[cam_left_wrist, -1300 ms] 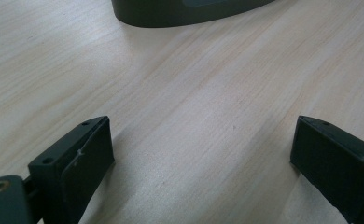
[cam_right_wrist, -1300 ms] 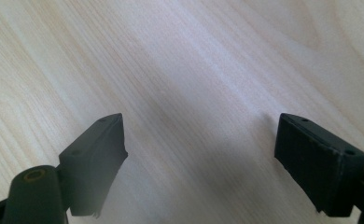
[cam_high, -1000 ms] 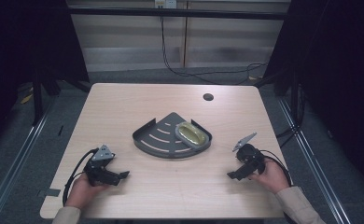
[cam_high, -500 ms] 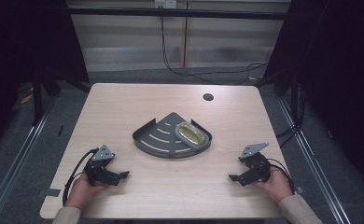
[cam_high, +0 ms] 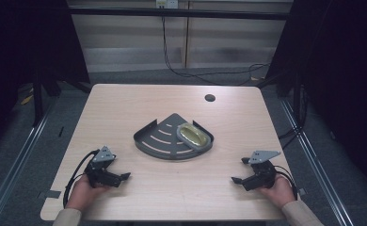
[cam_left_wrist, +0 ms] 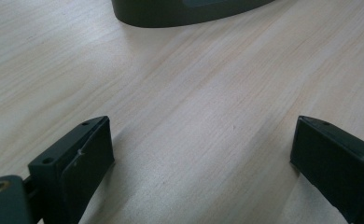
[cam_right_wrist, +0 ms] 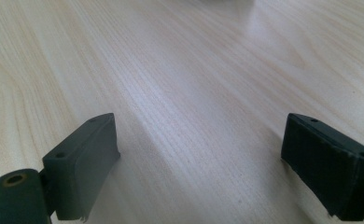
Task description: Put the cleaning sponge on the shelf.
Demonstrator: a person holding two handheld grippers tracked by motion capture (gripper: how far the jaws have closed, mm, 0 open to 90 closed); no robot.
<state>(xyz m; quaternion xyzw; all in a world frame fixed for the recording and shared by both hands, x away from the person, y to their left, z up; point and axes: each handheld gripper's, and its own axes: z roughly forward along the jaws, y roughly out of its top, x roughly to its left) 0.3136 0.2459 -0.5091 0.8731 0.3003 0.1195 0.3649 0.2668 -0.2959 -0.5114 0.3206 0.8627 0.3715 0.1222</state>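
Observation:
A dark grey fan-shaped tray point(cam_high: 158, 141) lies at the middle of the light wooden table, with a yellowish soap-like lump point(cam_high: 193, 135) in its right part. My left gripper point(cam_high: 123, 178) rests low at the front left, open, nothing between its jaws. In the left gripper view the gripper point(cam_left_wrist: 201, 163) spans bare wood and the tray's curved wall point(cam_left_wrist: 171, 16) shows ahead. My right gripper point(cam_high: 238, 178) sits at the front right, open and empty. In the right gripper view the gripper point(cam_right_wrist: 199, 163) frames only wood grain.
A round cable hole point(cam_high: 210, 98) is in the table near the far right edge. Cables trail from both grippers toward the person's hands at the front edge. Dark floor and rails surround the table.
My right gripper has come down and back toward the front right edge and levelled out. The left gripper has stayed put.

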